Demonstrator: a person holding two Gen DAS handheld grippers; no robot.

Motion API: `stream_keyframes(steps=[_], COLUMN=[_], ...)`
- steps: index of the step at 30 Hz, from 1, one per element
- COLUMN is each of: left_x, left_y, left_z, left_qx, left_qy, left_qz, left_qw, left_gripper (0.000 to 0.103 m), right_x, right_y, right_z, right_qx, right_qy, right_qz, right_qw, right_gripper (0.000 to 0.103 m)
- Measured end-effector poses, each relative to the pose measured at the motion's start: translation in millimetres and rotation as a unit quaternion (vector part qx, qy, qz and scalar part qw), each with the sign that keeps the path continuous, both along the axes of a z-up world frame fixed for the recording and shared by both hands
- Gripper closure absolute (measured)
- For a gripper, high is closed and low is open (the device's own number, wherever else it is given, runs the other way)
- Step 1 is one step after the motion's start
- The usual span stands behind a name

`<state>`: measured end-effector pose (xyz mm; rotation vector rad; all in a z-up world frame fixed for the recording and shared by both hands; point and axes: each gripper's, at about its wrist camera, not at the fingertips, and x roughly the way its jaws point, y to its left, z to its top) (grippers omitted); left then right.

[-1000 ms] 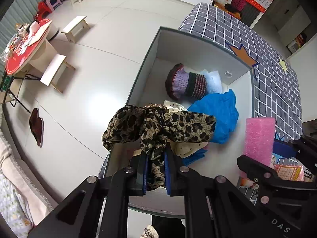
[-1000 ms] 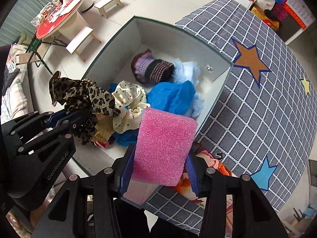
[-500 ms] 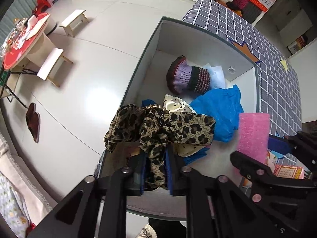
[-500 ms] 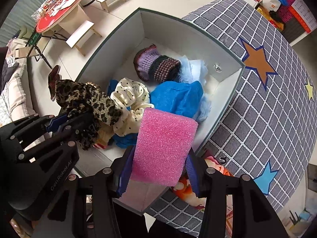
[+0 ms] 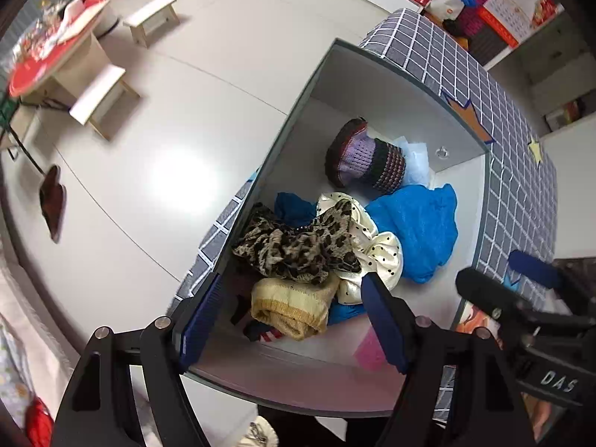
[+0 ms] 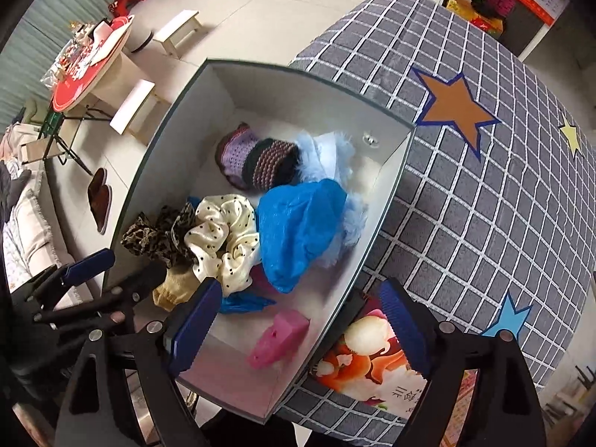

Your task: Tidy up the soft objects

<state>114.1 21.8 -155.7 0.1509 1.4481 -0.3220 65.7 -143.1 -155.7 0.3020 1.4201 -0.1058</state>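
Left gripper (image 5: pixel 292 311): we see its jaws have just been opening and stand wide above the box, nothing pressed between the blue pads.
Right gripper (image 6: pixel 298 326): likewise just opened, jaws wide, gripping nothing.
Leopard-print scarf (image 5: pixel 298 244): we find it lying in the white box (image 5: pixel 391 85), draped over a cream polka-dot scrunchie (image 5: pixel 376 257) and a tan knit piece (image 5: pixel 294 305).
Pink foam block (image 6: pixel 279 339): loose inside the box near its front corner, below the right gripper's pads; we cannot tell whether it rests on the floor.
Other contents: a blue cloth (image 6: pixel 298 231) mid-box, a striped knit hat (image 6: pixel 257 162) towards the back wall.
Surroundings: we see the box sitting on a grey checked tablecloth (image 6: pixel 484 193).
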Motion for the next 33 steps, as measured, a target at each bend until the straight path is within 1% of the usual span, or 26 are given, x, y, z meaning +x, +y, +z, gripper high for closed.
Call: stream_keyframes(steps=[3, 7, 11, 12, 14, 15, 17, 18, 20, 21, 22, 23, 24, 26, 28, 33], left_x=[-5, -8, -13, -16, -20, -23, -27, -31, -36, -41, -45, -50, -54, -60, -64, -77], left_y=[-5, -8, -8, -6, -5, -4, -2, 0, 2, 3, 4, 4, 3, 2, 0, 0], left_z=[3, 8, 23, 31, 43, 54, 68, 80, 97, 109, 117, 126, 133, 143, 150, 165], left_qx=[0.007, 0.017, 0.024, 0.019, 0.003, -0.013, -0.031, -0.042, -0.047, -0.052, -0.053, -0.051, -0.049, -0.049, -0.052, -0.069], left_qy=[-0.01, -0.027, -0.07, -0.086, -0.102, -0.113, -0.13, -0.146, -0.18, -0.209, -0.229, -0.251, -0.266, -0.278, -0.286, -0.316], left_qz=[-0.009, -0.01, -0.002, 0.003, 0.008, 0.011, 0.017, 0.02, 0.03, 0.036, 0.038, 0.04, 0.041, 0.034, 0.031, 0.028], left_qw=[0.9999, 0.9995, 0.9973, 0.9961, 0.9947, 0.9935, 0.9909, 0.9882, 0.9821, 0.9758, 0.9714, 0.9657, 0.962, 0.9587, 0.9563, 0.9459], left_gripper=[0.024, 0.024, 0.024, 0.024, 0.024, 0.024, 0.023, 0.022, 0.022, 0.022, 0.021, 0.019, 0.015, 0.012, 0.012, 0.012], right_x=[-1, -4, -8, -9, -9, -9, -6, -5, -5, -5, -5, -5, -6, -5, -4, 3], right_y=[-6, -22, -40, -46, -52, -54, -54, -54, -50, -48, -46, -44, -42, -38, -36, -32], right_z=[3, 3, 9, 12, 15, 16, 17, 16, 17, 17, 18, 18, 17, 17, 19, 21], right_qx=[-0.004, -0.005, -0.004, -0.003, -0.002, -0.002, 0.001, 0.004, 0.011, 0.013, 0.014, 0.015, 0.017, 0.019, 0.021, 0.041], right_qy=[-0.007, -0.009, -0.021, -0.024, -0.027, -0.027, -0.023, -0.02, -0.02, -0.021, -0.022, -0.022, -0.021, -0.021, -0.021, -0.015], right_qz=[-0.013, -0.047, -0.099, -0.116, -0.137, -0.147, -0.152, -0.152, -0.15, -0.148, -0.144, -0.141, -0.137, -0.133, -0.134, -0.144], right_qw=[1.0, 0.999, 0.995, 0.993, 0.99, 0.989, 0.988, 0.988, 0.988, 0.989, 0.989, 0.99, 0.99, 0.991, 0.99, 0.989], right_gripper=[0.015, 0.015, 0.015, 0.015, 0.015, 0.015, 0.015, 0.015, 0.015, 0.015, 0.015, 0.015, 0.015, 0.015, 0.015, 0.015])
